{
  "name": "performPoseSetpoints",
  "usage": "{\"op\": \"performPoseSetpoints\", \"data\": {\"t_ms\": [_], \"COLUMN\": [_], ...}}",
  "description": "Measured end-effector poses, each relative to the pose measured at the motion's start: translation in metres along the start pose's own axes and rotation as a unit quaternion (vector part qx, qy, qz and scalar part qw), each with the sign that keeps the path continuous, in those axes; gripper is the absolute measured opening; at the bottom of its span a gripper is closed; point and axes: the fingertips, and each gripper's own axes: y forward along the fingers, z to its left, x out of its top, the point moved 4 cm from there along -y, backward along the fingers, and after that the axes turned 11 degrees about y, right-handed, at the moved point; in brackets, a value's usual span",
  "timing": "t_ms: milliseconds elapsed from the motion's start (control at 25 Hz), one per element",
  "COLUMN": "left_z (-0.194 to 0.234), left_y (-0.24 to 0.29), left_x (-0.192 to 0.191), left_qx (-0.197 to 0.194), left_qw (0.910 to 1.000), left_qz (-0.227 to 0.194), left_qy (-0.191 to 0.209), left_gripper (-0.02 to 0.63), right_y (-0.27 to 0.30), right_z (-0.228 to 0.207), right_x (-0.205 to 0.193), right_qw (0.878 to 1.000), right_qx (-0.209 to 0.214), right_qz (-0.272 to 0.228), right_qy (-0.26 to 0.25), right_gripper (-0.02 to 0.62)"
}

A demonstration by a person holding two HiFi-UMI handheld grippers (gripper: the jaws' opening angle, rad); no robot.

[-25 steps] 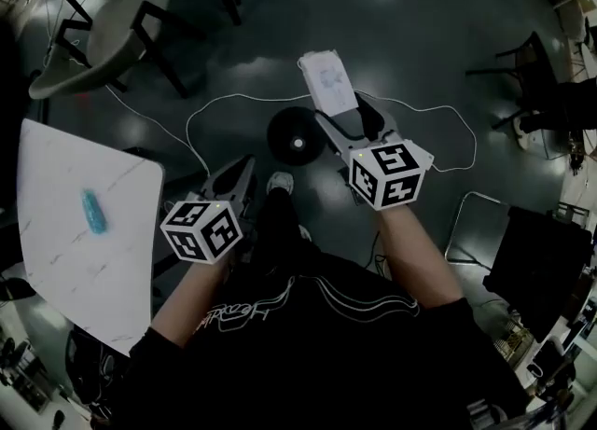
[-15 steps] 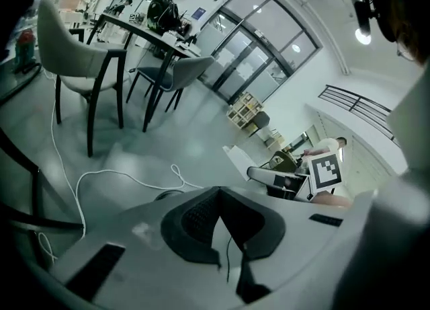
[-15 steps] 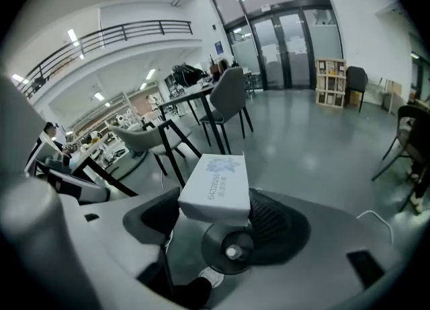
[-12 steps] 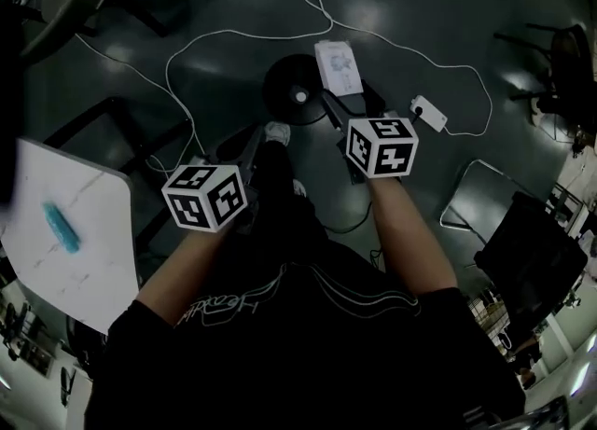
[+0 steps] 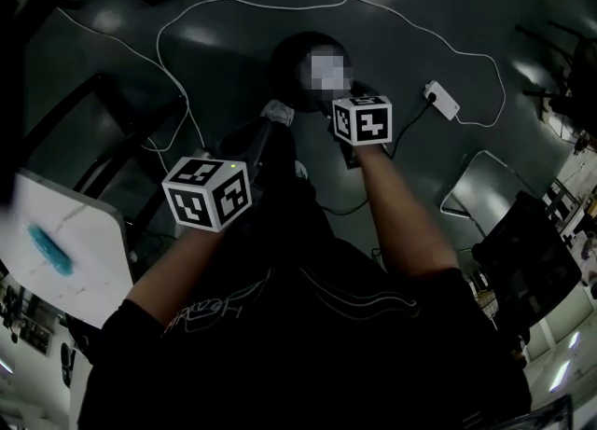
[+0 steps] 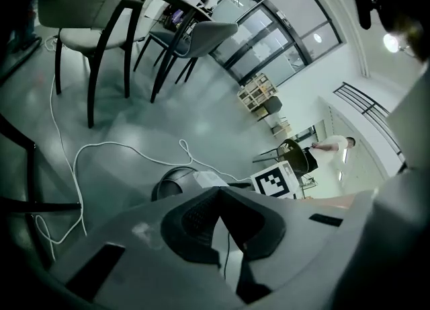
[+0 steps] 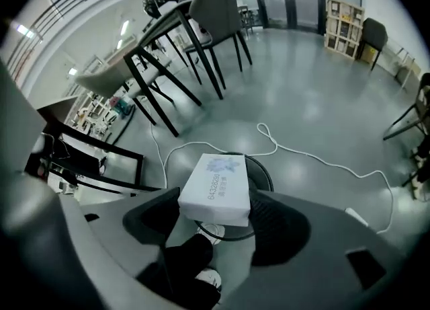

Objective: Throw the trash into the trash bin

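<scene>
Jaws of the right gripper (image 7: 220,216) pinch a white box (image 7: 216,184) by its two long sides, with the printed top face up and the box roughly level. It is held clear of the floor (image 5: 233,8), directly in line with the mouth of the round black trash bin (image 7: 261,169). In the right gripper view the bin's rim shows around the far end of the box.

Left gripper (image 6: 218,198): jaws pressed together with nothing between them. It is held low on the person's left, apart from the right gripper. Its view looks across the floor to the bin, the box and the right gripper's marker cube (image 6: 275,179).

Surroundings:
- The bin stands on the dark floor just ahead of the person's white shoe (image 5: 277,113).
- A white cable (image 5: 177,36) loops over the floor around the far side of the bin and runs to a power strip (image 5: 441,100) on the right.
- A white counter (image 5: 89,265) sits at the left edge of the head view with one blue item (image 5: 47,249) on it; what the item is cannot be made out.
- Chairs (image 7: 222,13) with dark legs stand beyond the bin — well apart from it.
</scene>
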Motion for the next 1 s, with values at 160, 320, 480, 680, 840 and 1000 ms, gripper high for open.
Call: {"op": "performPoseSetpoints", "data": {"t_ms": [160,320,480,680,840,1000], "left_z": [0.014,0.026,0.034,0.041,0.039,0.029], "left_y": [0.007,0.008,0.009,0.011,0.013,0.013], "left_x": [-0.004,-0.002,-0.001,-0.001,-0.004,-0.009], "left_qx": [0.001,0.005,0.001,0.004,-0.002,-0.009], "left_qw": [0.9998,0.9994,0.9992,0.9986,0.9987,0.9987], "left_qz": [0.009,0.011,0.018,0.017,0.025,0.032], "left_qy": [-0.015,-0.034,-0.037,-0.049,-0.045,-0.039], "left_gripper": [0.005,0.005,0.005,0.005,0.005,0.005], "right_y": [0.028,0.049,0.059,0.070,0.066,0.051], "right_z": [-0.012,-0.019,-0.022,-0.033,-0.037,-0.039], "right_x": [-0.005,-0.016,-0.010,-0.004,-0.010,-0.021], "right_qw": [0.999,0.994,0.993,0.989,0.988,0.987], "right_qx": [-0.015,-0.015,-0.003,0.002,0.002,0.012], "right_qz": [0.045,0.104,0.095,0.076,0.084,0.076], "right_qy": [-0.003,0.011,0.065,0.129,0.133,0.141], "right_gripper": [0.344,0.344,0.344,0.345,0.345,0.345]}}
